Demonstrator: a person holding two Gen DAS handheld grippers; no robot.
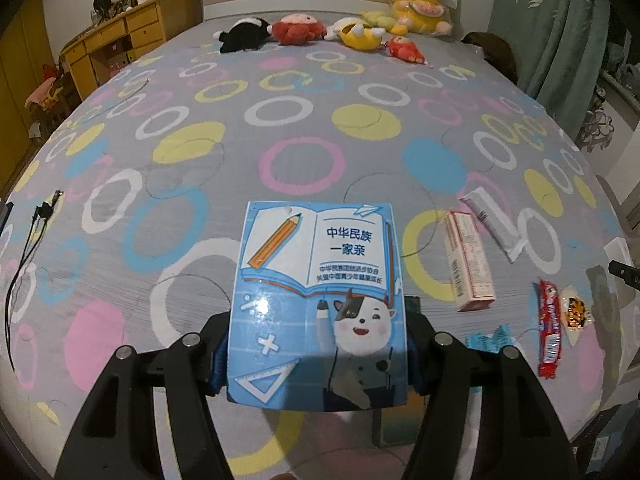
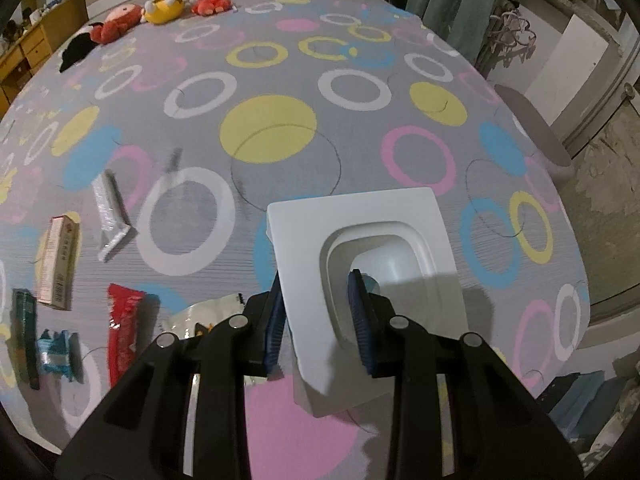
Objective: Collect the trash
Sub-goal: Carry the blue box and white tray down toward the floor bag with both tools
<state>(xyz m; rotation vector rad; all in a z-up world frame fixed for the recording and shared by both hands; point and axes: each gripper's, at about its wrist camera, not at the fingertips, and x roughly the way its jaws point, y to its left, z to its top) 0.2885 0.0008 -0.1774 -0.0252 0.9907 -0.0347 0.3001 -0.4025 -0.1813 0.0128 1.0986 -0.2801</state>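
Left gripper [image 1: 318, 356] pinches a blue carton [image 1: 320, 300] across its sides; right gripper [image 2: 320, 320] clamps a white tray [image 2: 360, 280] by one wall. Both are apparently lifted for disposal. Wrappers [image 1: 549, 332] lie near the bed [image 1: 280, 128] edge.

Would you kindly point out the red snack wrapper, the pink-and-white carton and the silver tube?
red snack wrapper [image 1: 549, 330], left wrist view, its middle.
pink-and-white carton [image 1: 470, 260], left wrist view, its long side.
silver tube [image 2: 110, 216], right wrist view, its body.

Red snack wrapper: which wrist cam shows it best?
Left wrist view: the red snack wrapper lies whole on the bedspread, printing visible though small. Right wrist view shows it larger but blurred, its lower end against the right tool's frame.
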